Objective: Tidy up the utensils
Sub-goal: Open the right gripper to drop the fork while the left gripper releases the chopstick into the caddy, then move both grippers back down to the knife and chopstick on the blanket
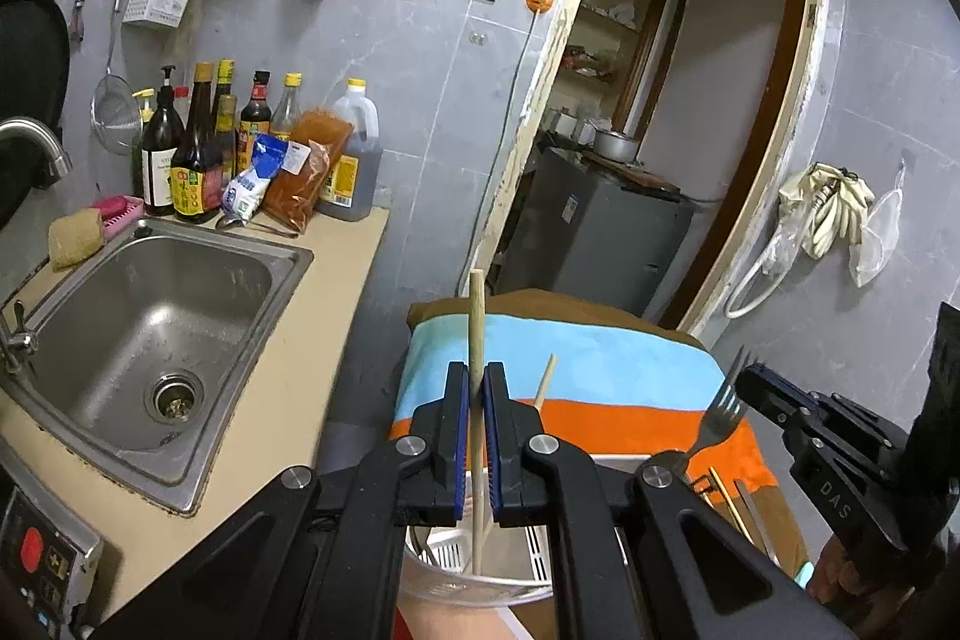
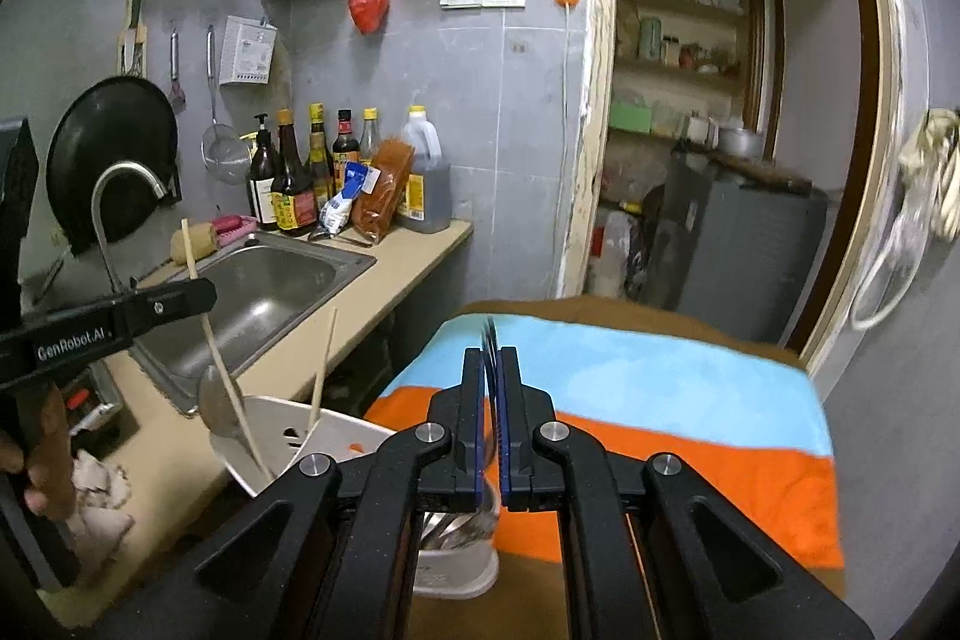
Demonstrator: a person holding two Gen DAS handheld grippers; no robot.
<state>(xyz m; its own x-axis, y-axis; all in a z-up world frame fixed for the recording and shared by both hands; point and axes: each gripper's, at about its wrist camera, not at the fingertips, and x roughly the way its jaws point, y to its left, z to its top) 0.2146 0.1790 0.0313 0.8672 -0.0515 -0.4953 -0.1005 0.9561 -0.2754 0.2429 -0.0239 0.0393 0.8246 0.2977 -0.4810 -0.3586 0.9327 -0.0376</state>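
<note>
Fingers on the left gripper (image 1: 478,394) are pinched tight on a wooden chopstick (image 1: 476,316), which stands nearly upright with its lower end down inside the white utensil holder (image 2: 288,436). That holder sits at the edge of the tan counter (image 1: 336,280), just right of the steel sink (image 1: 150,304), and a second chopstick (image 1: 545,382) leans in it too. Over on the right, the right gripper (image 2: 493,388) is clamped on a metal fork (image 1: 717,418), tines pointing up, above the striped blue and orange cloth (image 2: 630,400).
</note>
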